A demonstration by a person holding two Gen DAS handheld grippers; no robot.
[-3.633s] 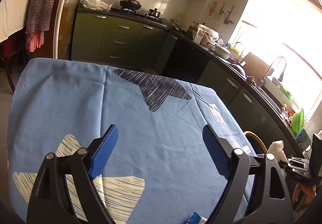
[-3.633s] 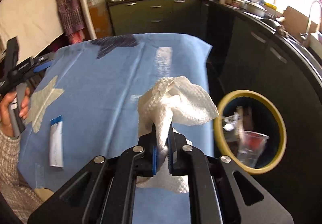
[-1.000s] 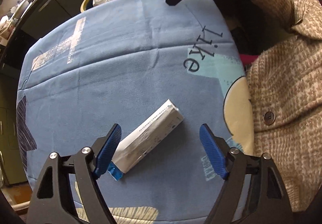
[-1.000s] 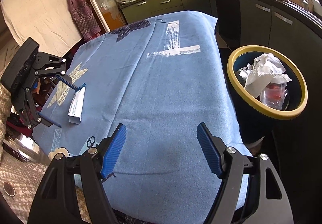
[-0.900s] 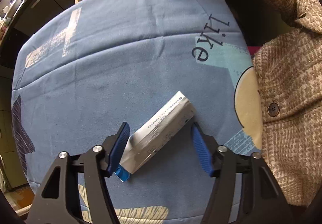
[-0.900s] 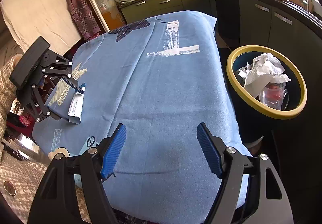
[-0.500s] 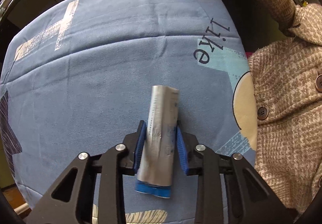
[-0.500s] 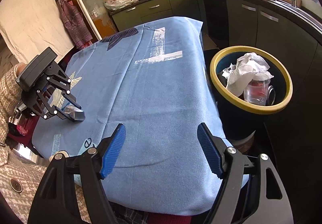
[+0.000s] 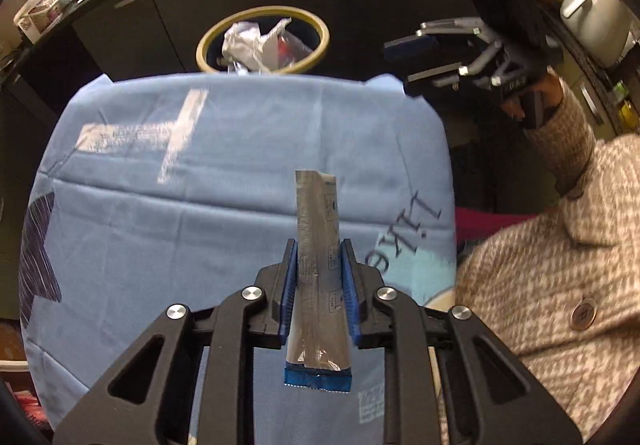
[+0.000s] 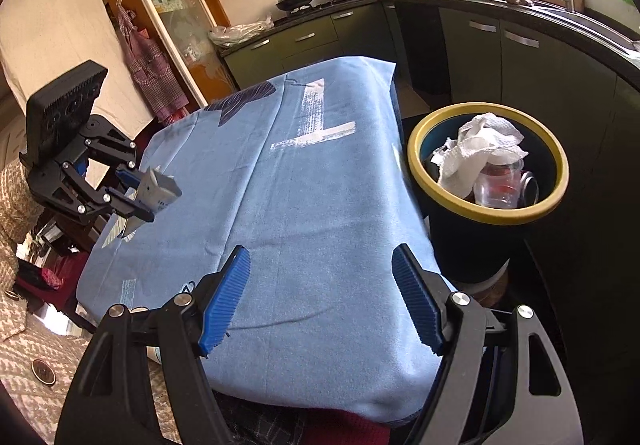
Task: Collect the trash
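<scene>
My left gripper is shut on a long silver wrapper with a blue end, held above the blue tablecloth. From the right wrist view the left gripper holds the wrapper lifted over the table's left side. My right gripper is open and empty over the near edge of the table. It also shows in the left wrist view, beyond the table's far right corner. A dark bin with a yellow rim stands beside the table, holding a white paper towel and a clear cup. The bin lies beyond the far table edge.
Dark kitchen cabinets and a counter run behind the bin. A stove with pots is at the back. The person's tweed coat fills the right of the left wrist view. An apron hangs by a glass door.
My left gripper closed on the wrapper and lifted it off the cloth, swinging toward the bin. The right gripper stayed open and drew back a little from the table.
</scene>
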